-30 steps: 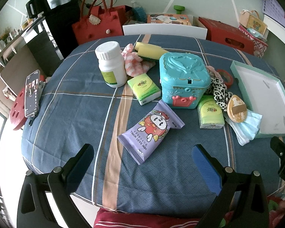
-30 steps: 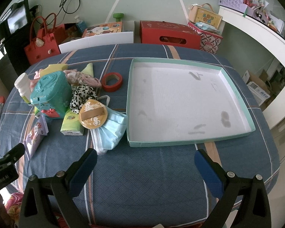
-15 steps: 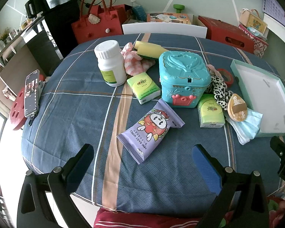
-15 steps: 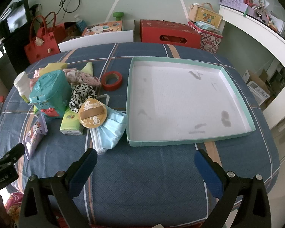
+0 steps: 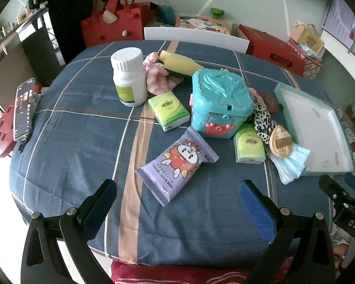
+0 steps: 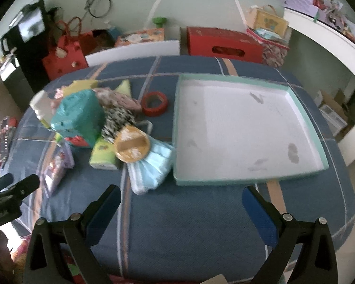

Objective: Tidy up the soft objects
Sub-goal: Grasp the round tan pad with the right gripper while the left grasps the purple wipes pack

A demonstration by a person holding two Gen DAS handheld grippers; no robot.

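A purple wet-wipes pack lies on the blue cloth just ahead of my open, empty left gripper. Two green tissue packs, a pink cloth, a leopard-print scrunchie, a tan powder puff and a light blue face mask lie around a teal box. My right gripper is open and empty, near the mask and the empty white tray.
A white pill bottle, a yellow tube and a red tape roll stand among the pile. A phone lies at the table's left edge. Red bags and boxes stand behind the table.
The right gripper has swung and moved slightly, blurring its view; the pile and tray now sit lower and closer. The left gripper has barely shifted. Both stay open.
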